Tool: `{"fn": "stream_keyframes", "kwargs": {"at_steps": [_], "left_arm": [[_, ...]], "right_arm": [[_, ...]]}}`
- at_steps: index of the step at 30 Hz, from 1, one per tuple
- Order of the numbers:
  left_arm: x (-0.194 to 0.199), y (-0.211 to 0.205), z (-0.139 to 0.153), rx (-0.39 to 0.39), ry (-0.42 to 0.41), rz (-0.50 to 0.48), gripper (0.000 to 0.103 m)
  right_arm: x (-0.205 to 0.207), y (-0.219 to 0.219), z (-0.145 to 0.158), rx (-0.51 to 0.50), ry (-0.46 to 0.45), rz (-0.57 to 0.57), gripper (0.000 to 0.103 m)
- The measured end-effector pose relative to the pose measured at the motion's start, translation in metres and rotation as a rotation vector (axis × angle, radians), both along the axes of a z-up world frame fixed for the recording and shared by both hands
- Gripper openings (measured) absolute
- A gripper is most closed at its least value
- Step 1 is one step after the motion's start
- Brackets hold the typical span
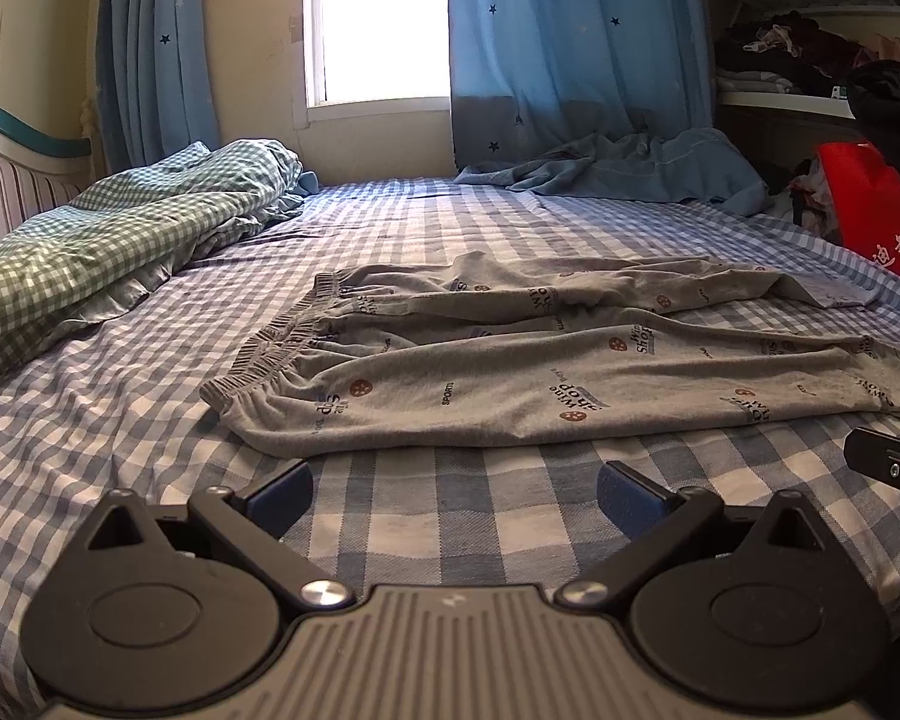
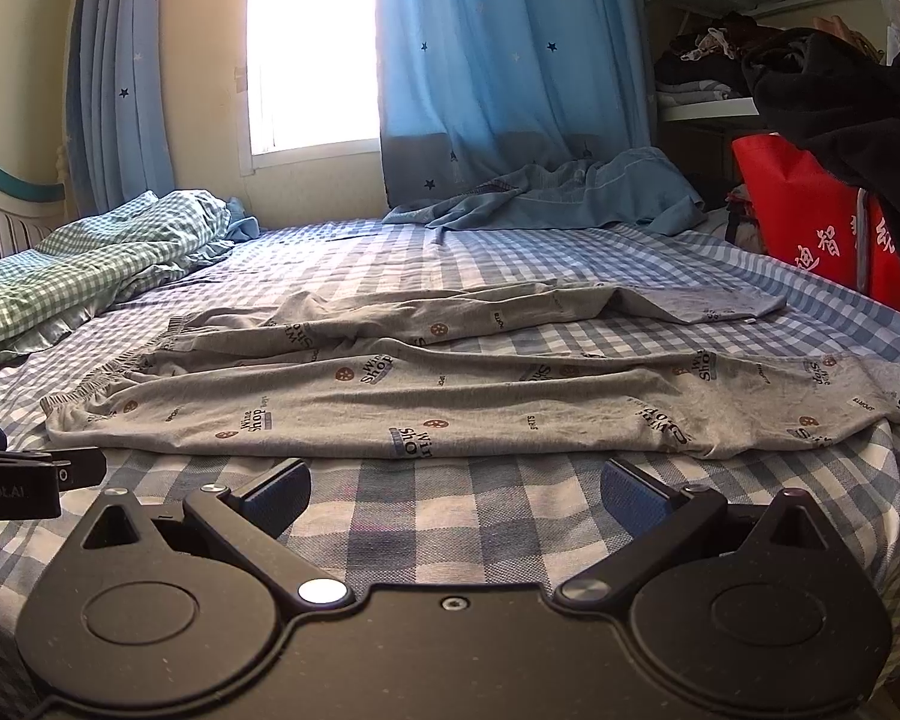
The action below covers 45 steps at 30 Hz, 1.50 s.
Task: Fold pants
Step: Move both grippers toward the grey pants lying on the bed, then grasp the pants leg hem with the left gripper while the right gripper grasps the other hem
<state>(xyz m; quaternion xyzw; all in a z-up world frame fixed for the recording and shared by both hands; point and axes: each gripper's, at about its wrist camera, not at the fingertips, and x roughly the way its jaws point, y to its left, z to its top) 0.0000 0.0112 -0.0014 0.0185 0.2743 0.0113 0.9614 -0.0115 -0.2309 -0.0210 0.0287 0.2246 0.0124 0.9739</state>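
Pants [image 1: 570, 360], one pair in grey printed knit, lie spread flat on the checked bed sheet [image 1: 450, 516], filling the middle band of both views. Their long axis runs across the frame: the elastic waistband [image 1: 270, 348] sits at middle left, and two legs extend toward the right edge, the farther one ending at a cuff at middle right of the right wrist view. Left gripper [image 1: 455, 489], at the bottom centre of its own view, has its jaws wide apart and holds nothing; the near hem of the pants lies just ahead of its blue fingertips [image 1: 285, 489]. Right gripper [image 2: 455, 489], likewise at bottom centre of its own view, also stands with jaws spread and nothing between them, just short of the near leg. By the framing, the left gripper appears nearer the waistband end and the right gripper nearer the cuff end, though both face the same long edge. Two grippers and one garment to fold are counted; no fold appears made yet. A green checked duvet [image 1: 90, 240] lies at middle left.
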Motion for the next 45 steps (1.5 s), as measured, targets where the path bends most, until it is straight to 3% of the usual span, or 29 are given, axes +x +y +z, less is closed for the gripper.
{"fn": "stream_keyframes", "kwargs": {"at_steps": [19, 24, 30, 35, 40, 43, 45], "left_arm": [[0.023, 0.005, -0.009, -0.005, 0.041, -0.005, 0.103], [0.053, 0.017, -0.007, -0.018, 0.073, -0.053, 0.103], [0.145, 0.053, 0.017, 0.046, 0.050, -0.078, 0.103], [0.256, 0.079, 0.037, 0.187, -0.034, -0.092, 0.103], [0.372, 0.079, 0.022, 0.238, 0.073, -0.292, 0.103], [0.414, 0.077, 0.006, 0.266, 0.143, -0.348, 0.103], [0.427, 0.078, -0.004, 0.255, 0.181, -0.394, 0.103]], "right_arm": [[0.022, 0.000, -0.008, 0.017, 0.023, -0.011, 0.102], [0.048, -0.009, -0.006, 0.006, -0.008, 0.062, 0.102], [0.140, -0.051, 0.022, -0.032, -0.020, 0.263, 0.102], [0.249, -0.099, 0.042, -0.010, 0.012, 0.399, 0.102], [0.368, -0.147, 0.039, -0.117, 0.113, 0.499, 0.102], [0.426, -0.171, 0.022, -0.189, 0.227, 0.504, 0.102], [0.456, -0.190, 0.010, -0.170, 0.305, 0.490, 0.102]]}}
